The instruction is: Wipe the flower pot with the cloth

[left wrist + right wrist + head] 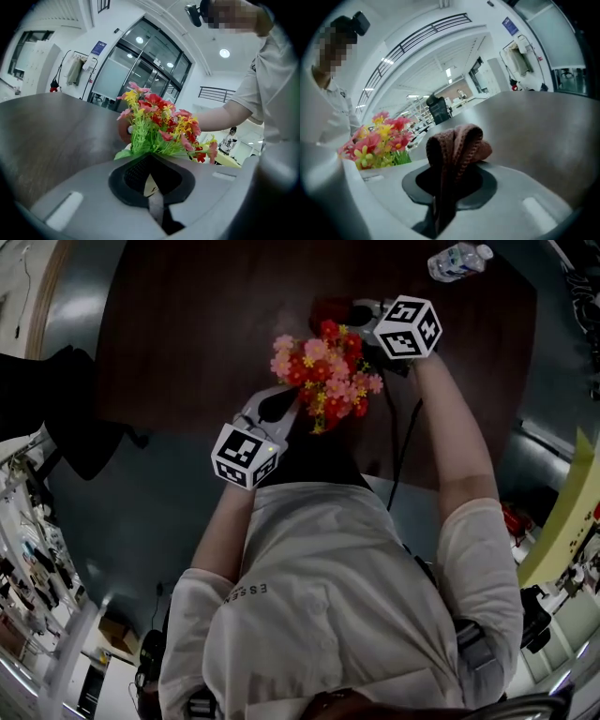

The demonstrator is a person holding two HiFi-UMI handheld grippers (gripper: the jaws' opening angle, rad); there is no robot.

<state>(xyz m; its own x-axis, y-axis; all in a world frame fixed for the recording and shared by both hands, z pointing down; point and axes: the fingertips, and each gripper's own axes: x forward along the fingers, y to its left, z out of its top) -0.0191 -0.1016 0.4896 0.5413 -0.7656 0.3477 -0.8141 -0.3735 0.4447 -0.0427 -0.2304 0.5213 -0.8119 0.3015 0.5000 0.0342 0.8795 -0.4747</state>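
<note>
The left gripper (150, 161) has its fingers together on a pale edge, apparently the flower pot (150, 187), which stands mid-bench (187, 334) under the flowers (323, 371). So thin a hold could slip when wiped. The right gripper (449, 174) is clamped on the cloth (457, 143), just beyond the flowers. Only the head view shows both grippers; there the blooms hide the pot.

right gripper (449, 194) jaws clamped on a bunched brown cloth (457, 145); red, pink and yellow flowers (377, 140) at left; dark counter (548, 136) beyond.
</note>
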